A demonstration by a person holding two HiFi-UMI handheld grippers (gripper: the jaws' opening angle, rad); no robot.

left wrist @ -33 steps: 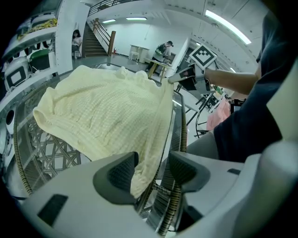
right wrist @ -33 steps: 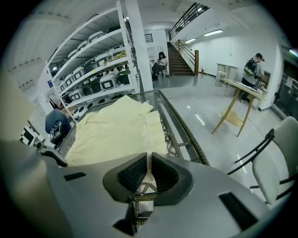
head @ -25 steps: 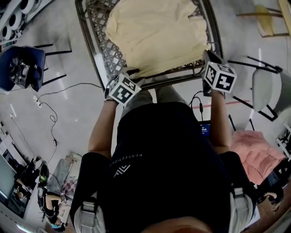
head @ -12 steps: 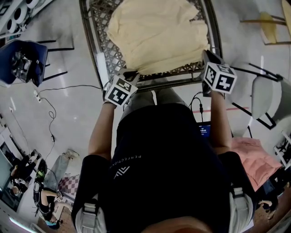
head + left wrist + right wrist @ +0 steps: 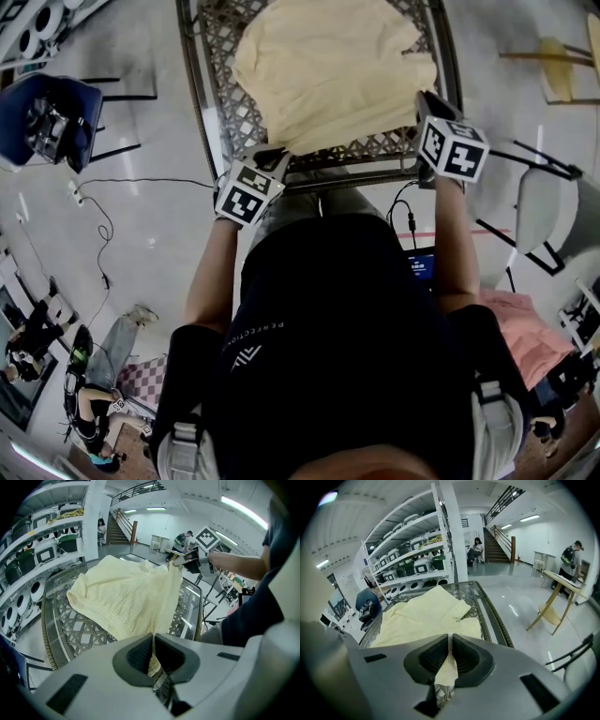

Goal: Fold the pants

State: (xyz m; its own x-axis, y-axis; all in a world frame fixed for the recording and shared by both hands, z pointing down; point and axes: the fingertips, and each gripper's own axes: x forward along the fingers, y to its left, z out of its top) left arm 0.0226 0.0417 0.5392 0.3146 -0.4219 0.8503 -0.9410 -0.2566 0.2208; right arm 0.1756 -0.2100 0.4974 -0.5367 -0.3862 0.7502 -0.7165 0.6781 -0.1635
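Pants [image 5: 330, 67], pale yellow with a ribbed weave, lie spread over the glass worktop [image 5: 201, 103], which has a wicker lattice rim. The far part lies flat on the glass. The near edge is raised off it and strung between the two grippers, at the rim closest to the person.

Left gripper [image 5: 273, 154] is at the near left corner of the cloth. In its own view the fingers [image 5: 136, 656] are together, with a thin fold of yellow fabric pinched between the pads. The cloth runs up and away from there toward the worktop. The marker cube sits just behind, over the near rim.

Right gripper [image 5: 425, 99] is at the near right corner, by the right rim. In its view the fingers [image 5: 434, 656] are closed on a narrow strip of the same fabric, and a tag of it hangs below the pads. In the left gripper view this gripper shows raised above the glass, with the hem bunched at its tip and the fabric sloping down from it to the worktop.

The grippers are well apart, with the hem between them.

Surroundings:
- Blue chair [image 5: 49, 124] on the floor to the left.
- Pink cloth [image 5: 527, 330] low right.
- Shelves [image 5: 408, 550] of white appliances beyond the worktop.
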